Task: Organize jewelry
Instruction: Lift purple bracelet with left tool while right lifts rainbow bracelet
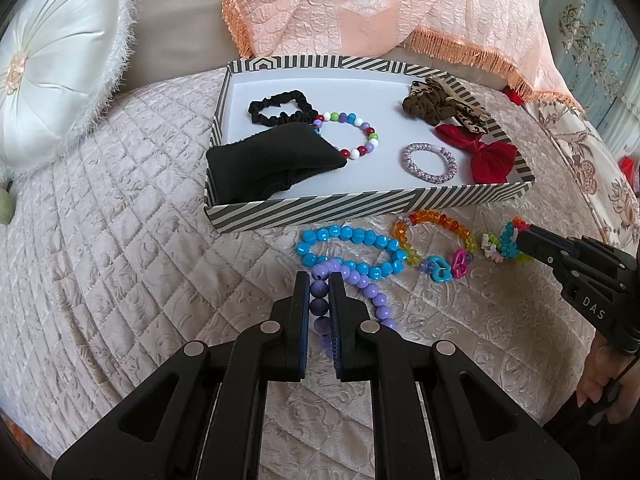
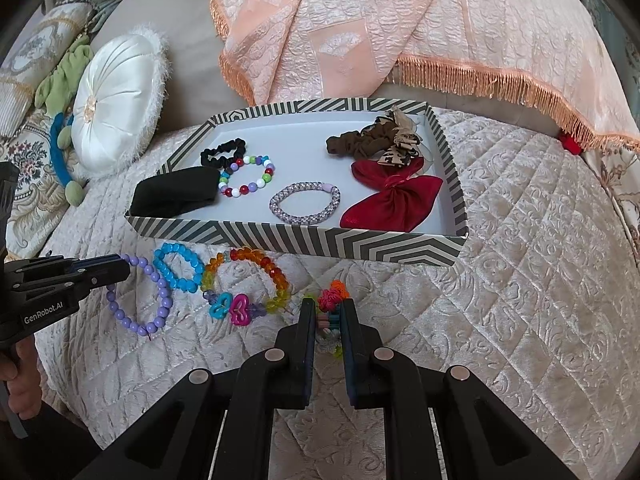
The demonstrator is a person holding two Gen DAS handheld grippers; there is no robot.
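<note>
Two black grippers were in your hands above a quilted, cream-coloured bedspread (image 1: pixel 120 208). Your left gripper (image 1: pixel 320 280) had its jaws clamped on a bracelet of round purple beads (image 1: pixel 374 298), which trailed from the fingertips onto the quilt. Your right gripper (image 2: pixel 327 308) was pinched tight on a small woven bracelet of mixed neon colours (image 2: pixel 331 295), also resting on the quilt. Between those two lay a bracelet of chunky turquoise beads (image 1: pixel 352 254), overlapping the purple one, and just beside it a bracelet of clear orange and yellow faceted beads with blue and pink heart charms (image 1: pixel 436 240). Just behind them all sat a shallow grey-and-white striped box tray (image 1: pixel 360 204). Inside it, on the left, were a folded black cloth (image 1: pixel 272 164), a black scrunchie (image 1: pixel 280 106) and a bracelet of multicoloured round beads (image 1: pixel 352 136), partly under the cloth. On the right were a pale lilac woven bracelet (image 1: pixel 428 160), a dark red fabric bow (image 1: pixel 488 156) and a brown scrunchie with a patterned bow (image 1: pixel 436 106). A round white satin cushion (image 1: pixel 60 64) and a peach fringed cover (image 1: pixel 360 8) lay beyond.
</note>
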